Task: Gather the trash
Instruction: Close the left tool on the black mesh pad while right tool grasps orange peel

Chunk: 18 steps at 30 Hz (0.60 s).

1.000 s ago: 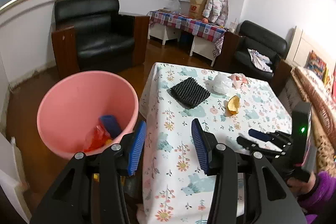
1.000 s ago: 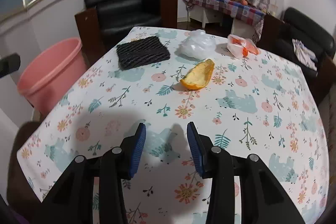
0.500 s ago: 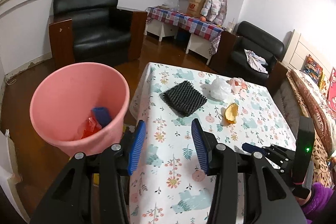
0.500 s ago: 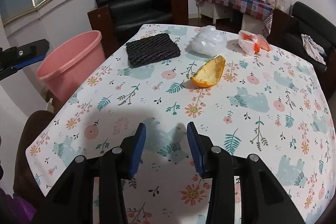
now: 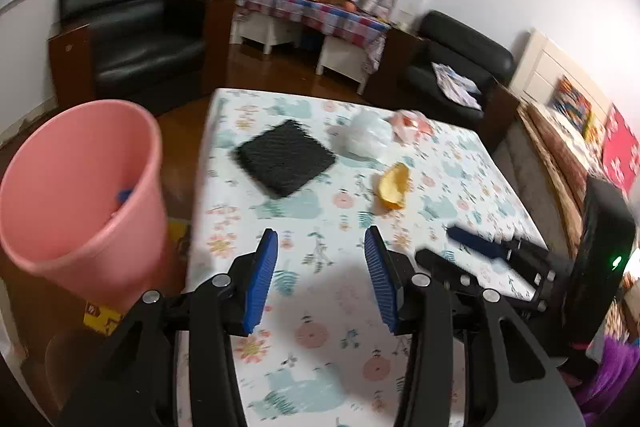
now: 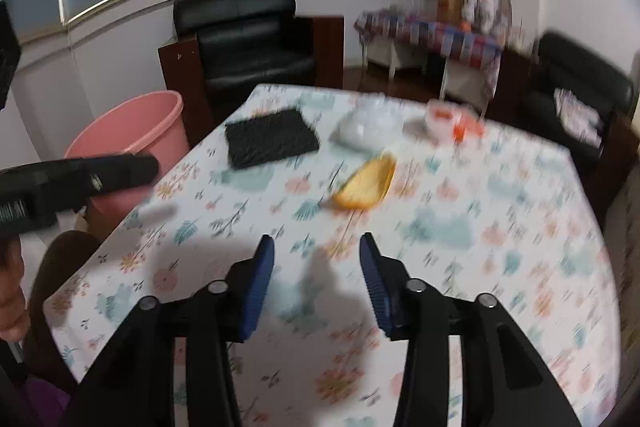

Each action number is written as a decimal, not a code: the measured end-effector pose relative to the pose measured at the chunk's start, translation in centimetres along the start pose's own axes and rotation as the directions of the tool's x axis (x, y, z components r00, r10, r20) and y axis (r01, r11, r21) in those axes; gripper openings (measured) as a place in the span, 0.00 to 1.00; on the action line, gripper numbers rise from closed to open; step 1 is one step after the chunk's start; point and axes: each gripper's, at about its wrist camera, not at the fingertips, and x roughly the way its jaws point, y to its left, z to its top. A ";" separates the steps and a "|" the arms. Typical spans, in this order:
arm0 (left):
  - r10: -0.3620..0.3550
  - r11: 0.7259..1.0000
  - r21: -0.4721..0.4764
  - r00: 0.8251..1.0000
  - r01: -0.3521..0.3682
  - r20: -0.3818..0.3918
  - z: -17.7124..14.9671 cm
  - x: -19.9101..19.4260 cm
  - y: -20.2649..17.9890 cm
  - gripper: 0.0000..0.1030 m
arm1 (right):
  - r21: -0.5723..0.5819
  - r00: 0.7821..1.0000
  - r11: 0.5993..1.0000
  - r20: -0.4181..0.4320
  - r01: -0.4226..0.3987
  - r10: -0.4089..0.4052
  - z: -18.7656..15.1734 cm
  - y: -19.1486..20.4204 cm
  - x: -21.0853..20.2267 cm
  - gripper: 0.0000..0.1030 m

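Pink plastic bin (image 5: pixel 76 195) beside the table (image 5: pixel 320 307), smooth-walled, already holding a blue piece and something red; collection looking partly done. Lying uncollected on the floral cloth: black ribbed foam mat (image 5: pixel 285 157), crinkled clear bag (image 5: pixel 366 137), white-and-orange wrapper (image 6: pixel 448 117), curled orange peel (image 6: pixel 366 183). Left gripper (image 5: pixel 318 247) and right gripper (image 6: pixel 316 255) hovering over the table's near end, jaws apart, carrying nothing
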 end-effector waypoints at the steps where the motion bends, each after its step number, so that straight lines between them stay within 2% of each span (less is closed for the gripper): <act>1: 0.000 1.000 0.013 1.000 0.001 -0.003 0.0 0.3 -0.3 0.44 | -0.015 1.000 1.000 0.011 0.025 -0.025 0.6 -0.1 -0.2 0.45; 4: 0.001 1.000 0.030 1.000 -0.001 -0.016 0.1 1.2 -0.8 0.44 | -0.030 1.000 0.999 -0.004 0.023 -0.024 3.3 -1.4 -0.2 0.45; 6: -0.004 1.000 0.027 1.000 0.004 -0.027 0.2 1.7 -0.9 0.44 | 0.019 1.000 1.000 0.016 0.002 -0.002 5.2 -2.9 -0.5 0.45; 9: -0.006 1.000 0.019 1.000 0.006 -0.029 0.5 2.3 -0.8 0.44 | 0.108 1.000 0.994 0.023 -0.023 0.021 6.3 -4.4 -0.6 0.45; 12: -0.002 1.000 0.012 0.999 0.003 -0.044 0.3 2.6 -0.9 0.44 | 0.159 0.997 0.985 -0.030 -0.059 0.065 5.5 -4.5 0.1 0.45; 18: -0.009 1.000 0.010 0.997 0.010 -0.079 -0.1 3.6 -0.8 0.44 | 0.210 0.988 0.973 -0.102 -0.095 0.119 1.9 -3.4 0.9 0.45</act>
